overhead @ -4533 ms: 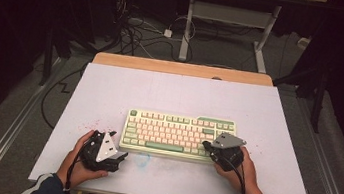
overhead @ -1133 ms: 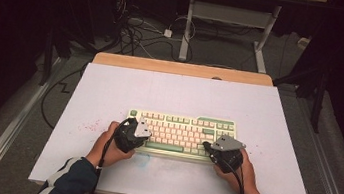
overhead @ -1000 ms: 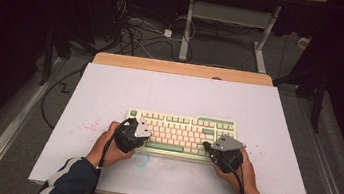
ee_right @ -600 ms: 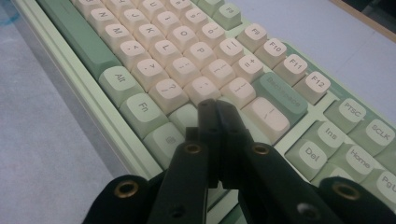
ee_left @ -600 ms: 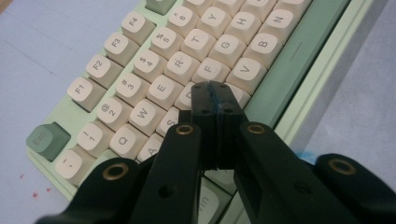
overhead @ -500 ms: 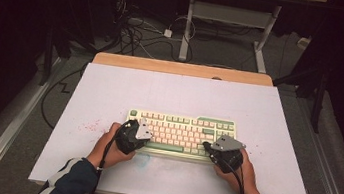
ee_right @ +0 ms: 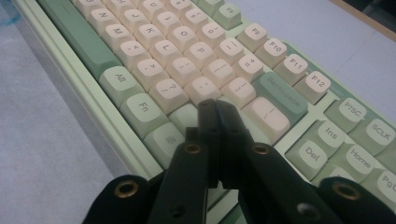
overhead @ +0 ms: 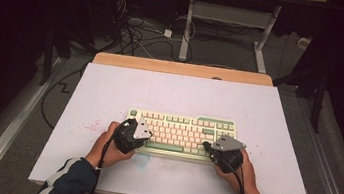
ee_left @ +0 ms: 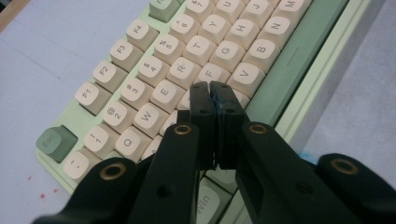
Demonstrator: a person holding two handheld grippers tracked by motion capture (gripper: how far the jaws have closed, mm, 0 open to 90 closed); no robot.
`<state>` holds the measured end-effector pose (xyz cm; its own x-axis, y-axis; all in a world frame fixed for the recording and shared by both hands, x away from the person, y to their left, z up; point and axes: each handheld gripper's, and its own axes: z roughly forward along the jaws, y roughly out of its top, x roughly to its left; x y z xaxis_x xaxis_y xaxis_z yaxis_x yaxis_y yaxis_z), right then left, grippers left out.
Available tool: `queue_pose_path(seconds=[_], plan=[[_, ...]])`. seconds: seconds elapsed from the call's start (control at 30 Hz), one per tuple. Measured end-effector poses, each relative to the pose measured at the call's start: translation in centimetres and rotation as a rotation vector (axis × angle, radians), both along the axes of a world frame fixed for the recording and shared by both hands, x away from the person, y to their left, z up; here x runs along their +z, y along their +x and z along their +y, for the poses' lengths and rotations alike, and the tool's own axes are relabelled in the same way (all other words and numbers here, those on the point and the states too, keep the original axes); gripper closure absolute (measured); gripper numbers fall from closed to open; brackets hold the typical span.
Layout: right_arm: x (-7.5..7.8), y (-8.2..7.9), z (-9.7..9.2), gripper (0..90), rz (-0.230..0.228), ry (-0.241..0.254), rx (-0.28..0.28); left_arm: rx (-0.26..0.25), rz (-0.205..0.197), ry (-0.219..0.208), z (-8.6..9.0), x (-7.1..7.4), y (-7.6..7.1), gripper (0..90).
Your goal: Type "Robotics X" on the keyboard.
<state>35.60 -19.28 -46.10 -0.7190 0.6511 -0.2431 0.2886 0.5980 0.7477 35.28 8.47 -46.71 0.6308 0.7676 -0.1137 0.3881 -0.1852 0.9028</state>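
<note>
The keyboard (overhead: 181, 134) lies near the tabletop's (overhead: 180, 93) front edge, about 6 o'clock of its middle. The left tongs (ee_left: 210, 86) are pressed together, empty, tips over the keys near D and F, at the keyboard's 8 o'clock end. The right tongs (ee_right: 216, 103) are likewise pressed together, empty, tips over the keys by Enter, at its 4 o'clock end.

Your keyboard (overhead: 180, 133) has smooth matt plastic keycaps in a pale green plastic case. Each claw (ee_left: 210, 88) looks like matt black plastic with brass-coloured rivets. The counter (overhead: 180, 93) wears a matt pale sheet, wood at its far edge.
</note>
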Motion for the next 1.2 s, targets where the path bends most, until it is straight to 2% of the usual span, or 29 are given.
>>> queue_pose_path(seconds=[0.23,0.4,0.43,0.57,0.7,0.9,1.03,1.13,1.2], plan=[[0.0,0.1,0.0,90.0,0.002,0.002,0.001,0.006,-0.016,-0.007,0.1,0.1,0.0,83.6],[0.2,0.1,0.0,90.0,-0.01,-0.013,0.005,0.027,-0.047,-0.021,0.2,0.4,0.2,78.8],[0.2,0.0,-0.1,90.0,-0.005,0.002,0.009,0.03,-0.054,-0.024,0.3,0.4,0.2,78.0],[0.6,-0.2,0.0,88.0,-0.014,0.011,0.018,0.044,-0.086,-0.043,0.4,0.6,0.2,70.6],[0.9,-0.4,0.0,84.1,-0.032,0.023,0.02,0.05,-0.127,-0.042,0.3,0.5,0.0,60.6],[1.6,-0.6,-0.2,72.3,-0.049,0.061,0.018,0.07,-0.169,-0.069,0.3,0.8,-0.2,43.0],[1.7,-0.7,-0.2,61.7,-0.063,0.075,0.013,0.079,-0.192,-0.082,0.2,0.8,-0.3,35.1],[1.7,-0.7,-0.2,51.7,-0.076,0.079,0.0,0.079,-0.182,-0.084,0.2,0.7,-0.2,26.9],[1.7,-0.7,-0.2,45.1,-0.091,0.088,-0.014,0.085,-0.188,-0.083,0.1,0.6,-0.3,24.5]])
